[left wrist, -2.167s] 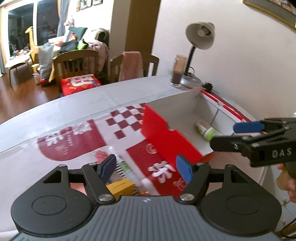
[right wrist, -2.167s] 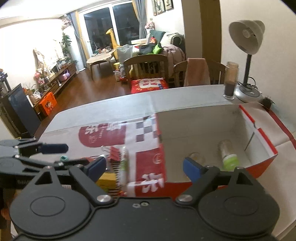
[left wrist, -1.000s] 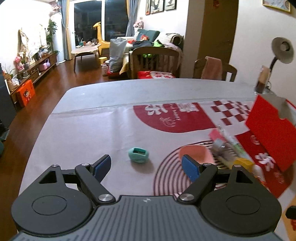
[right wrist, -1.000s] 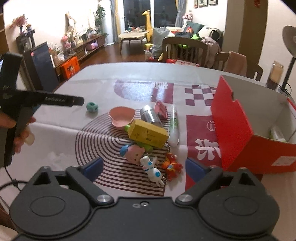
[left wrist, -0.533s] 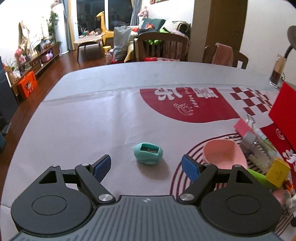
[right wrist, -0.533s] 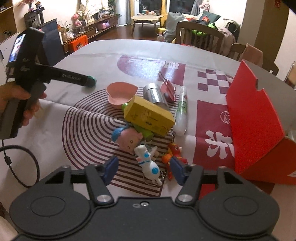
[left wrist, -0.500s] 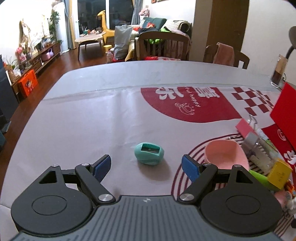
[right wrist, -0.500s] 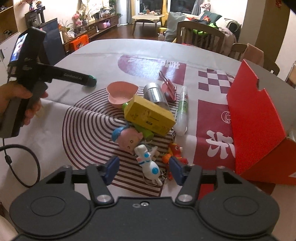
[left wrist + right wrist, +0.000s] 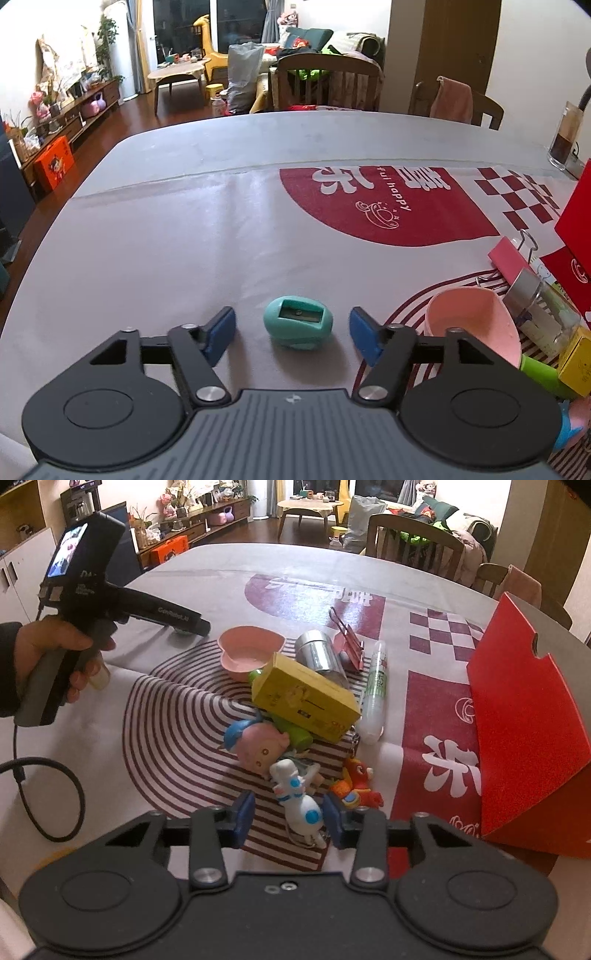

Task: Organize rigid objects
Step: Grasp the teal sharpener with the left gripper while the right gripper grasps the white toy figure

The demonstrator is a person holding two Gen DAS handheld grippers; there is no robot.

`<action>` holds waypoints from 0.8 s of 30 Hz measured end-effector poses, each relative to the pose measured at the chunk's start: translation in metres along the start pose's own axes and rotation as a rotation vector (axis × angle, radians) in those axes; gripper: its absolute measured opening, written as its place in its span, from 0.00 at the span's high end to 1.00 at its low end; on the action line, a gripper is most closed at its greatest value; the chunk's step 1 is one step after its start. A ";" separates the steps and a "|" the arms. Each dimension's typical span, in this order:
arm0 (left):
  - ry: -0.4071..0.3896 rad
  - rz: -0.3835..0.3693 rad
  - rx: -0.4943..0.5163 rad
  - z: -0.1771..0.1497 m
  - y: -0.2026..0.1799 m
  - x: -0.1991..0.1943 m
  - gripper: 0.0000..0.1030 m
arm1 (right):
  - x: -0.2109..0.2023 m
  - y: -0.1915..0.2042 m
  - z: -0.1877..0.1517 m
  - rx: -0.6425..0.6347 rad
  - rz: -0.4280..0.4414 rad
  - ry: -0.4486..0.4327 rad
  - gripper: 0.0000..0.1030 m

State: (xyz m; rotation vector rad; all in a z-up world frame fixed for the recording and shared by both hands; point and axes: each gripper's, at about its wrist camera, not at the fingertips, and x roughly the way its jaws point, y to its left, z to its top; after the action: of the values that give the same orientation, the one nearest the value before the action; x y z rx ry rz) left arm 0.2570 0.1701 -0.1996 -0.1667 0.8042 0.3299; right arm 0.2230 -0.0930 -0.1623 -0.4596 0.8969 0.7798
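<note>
The table point(image 9: 147, 229) wears a white cloth with red shapes and brown stripes, in a living room with wooden chairs point(image 9: 328, 83) and a dark wood floor. The left gripper point(image 9: 291, 328) has just been closing, yet its blue pads sit a little apart from the green pencil sharpener point(image 9: 297, 326) between them, not touching. The right gripper point(image 9: 287, 818) has just been closing too, around the white toy dog point(image 9: 297, 801); its pads look just beside the toy, not squeezing. The red box point(image 9: 524, 716) stands open at the right.
</note>
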 end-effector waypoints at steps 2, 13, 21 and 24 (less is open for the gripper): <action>-0.003 0.008 0.008 0.001 -0.003 0.000 0.56 | 0.001 -0.001 0.000 -0.001 -0.005 0.005 0.68; -0.009 0.013 0.051 -0.003 -0.008 -0.014 0.62 | -0.008 -0.002 0.001 0.009 -0.015 -0.014 0.80; 0.015 -0.041 -0.028 -0.005 -0.001 -0.043 0.62 | -0.030 -0.007 0.000 0.085 -0.021 -0.044 0.80; 0.027 -0.070 -0.046 -0.007 -0.001 -0.059 0.62 | -0.042 -0.008 -0.001 0.122 -0.018 -0.058 0.80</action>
State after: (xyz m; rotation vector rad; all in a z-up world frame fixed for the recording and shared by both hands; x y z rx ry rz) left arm 0.2144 0.1538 -0.1615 -0.2419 0.8157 0.2811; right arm 0.2128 -0.1159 -0.1271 -0.3354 0.8802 0.7142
